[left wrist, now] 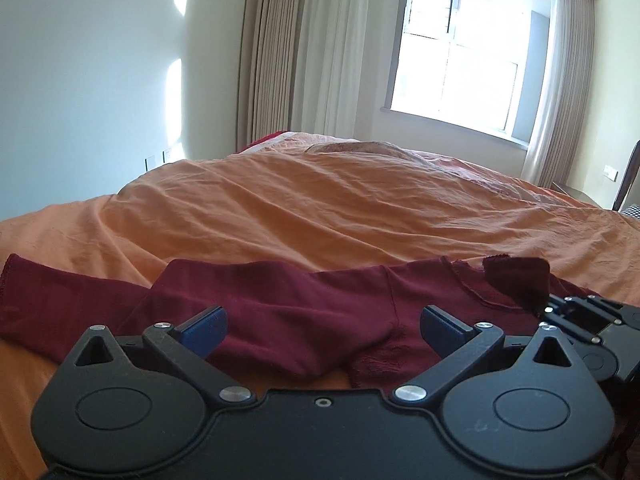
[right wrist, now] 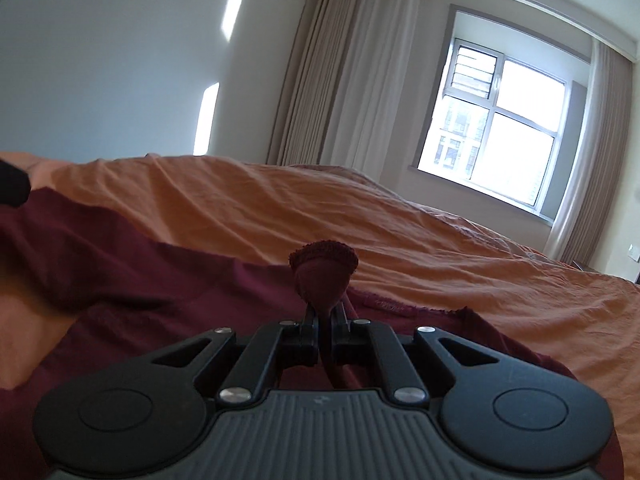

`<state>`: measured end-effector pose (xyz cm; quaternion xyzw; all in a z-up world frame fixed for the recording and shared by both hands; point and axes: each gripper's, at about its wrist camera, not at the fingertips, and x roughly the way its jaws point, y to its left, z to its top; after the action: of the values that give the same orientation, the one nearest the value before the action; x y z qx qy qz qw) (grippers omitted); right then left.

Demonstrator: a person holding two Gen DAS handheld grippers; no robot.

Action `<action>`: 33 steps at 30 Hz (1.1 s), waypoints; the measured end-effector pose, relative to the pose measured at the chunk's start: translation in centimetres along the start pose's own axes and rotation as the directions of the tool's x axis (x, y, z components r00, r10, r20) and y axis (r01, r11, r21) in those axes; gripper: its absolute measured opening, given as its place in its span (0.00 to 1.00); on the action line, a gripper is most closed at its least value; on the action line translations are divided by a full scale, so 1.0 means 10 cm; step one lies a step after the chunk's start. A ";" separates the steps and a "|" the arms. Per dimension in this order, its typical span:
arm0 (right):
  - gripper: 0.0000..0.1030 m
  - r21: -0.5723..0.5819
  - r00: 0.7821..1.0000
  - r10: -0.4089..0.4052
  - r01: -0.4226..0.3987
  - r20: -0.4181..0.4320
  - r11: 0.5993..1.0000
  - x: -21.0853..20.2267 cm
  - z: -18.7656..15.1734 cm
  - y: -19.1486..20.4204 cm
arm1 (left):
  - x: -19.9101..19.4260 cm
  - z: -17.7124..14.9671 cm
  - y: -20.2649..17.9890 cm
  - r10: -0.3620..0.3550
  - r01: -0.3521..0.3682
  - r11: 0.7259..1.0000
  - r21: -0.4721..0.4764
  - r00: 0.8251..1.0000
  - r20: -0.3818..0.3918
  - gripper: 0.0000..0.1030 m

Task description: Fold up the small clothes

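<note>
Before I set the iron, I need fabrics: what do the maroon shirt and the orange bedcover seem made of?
Maroon shirt: looks like soft matte knit, probably cotton jersey; it drapes limply, with stitched hems. Orange bedcover: apparently thin matte woven cotton, finely creased throughout.

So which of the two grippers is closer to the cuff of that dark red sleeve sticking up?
Right. The right gripper is shut on the dark red sleeve cuff; the left gripper hangs open over the shirt's body, off to the cuff's side.

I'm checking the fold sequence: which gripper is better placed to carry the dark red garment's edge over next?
Right. The right gripper is shut on a bunched edge of the dark red knit garment lying on the orange bedsheet; the left gripper is open, holding nothing.
</note>
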<state>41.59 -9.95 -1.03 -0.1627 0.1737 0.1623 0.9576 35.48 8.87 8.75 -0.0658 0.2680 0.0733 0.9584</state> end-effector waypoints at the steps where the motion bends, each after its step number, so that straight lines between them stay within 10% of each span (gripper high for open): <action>1: 0.06 -0.029 1.000 0.008 -0.008 -0.005 1.000 -0.01 -0.07 0.07 | 0.01 -0.02 0.01 0.002 -0.002 1.000 0.000 1.000 -0.004 0.99; 7: 0.15 -0.118 0.994 0.092 -0.098 -0.055 0.988 -0.04 -0.25 0.24 | 0.15 -0.09 -0.05 -0.029 0.029 1.000 -0.008 0.999 -0.022 0.99; 11: 0.59 -0.154 0.980 0.193 -0.197 -0.040 0.968 -0.22 -0.29 0.24 | 0.22 -0.12 -0.15 -0.104 0.102 0.994 -0.039 0.994 -0.036 1.00; 17: 0.85 -0.166 0.959 0.283 -0.284 -0.032 0.944 -0.67 -0.42 0.00 | 0.38 -0.17 -0.41 -0.161 0.159 0.986 -0.044 0.985 -0.064 1.00; 27: 1.00 0.081 0.996 0.005 0.002 -0.087 0.997 -1.13 -0.87 -1.38 | 0.95 -0.41 -0.98 -0.150 0.151 0.988 0.008 0.986 -0.069 1.00; 33: 1.00 0.450 0.990 -0.048 0.104 -0.135 0.887 -1.00 -1.13 -2.35 | 1.21 -0.62 -1.14 -0.091 0.100 0.992 0.073 0.989 -0.119 1.00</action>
<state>38.16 -37.64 -1.21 0.0500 0.2577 0.0695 0.9624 44.59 -2.03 -1.86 -0.0448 0.3221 0.0129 0.9456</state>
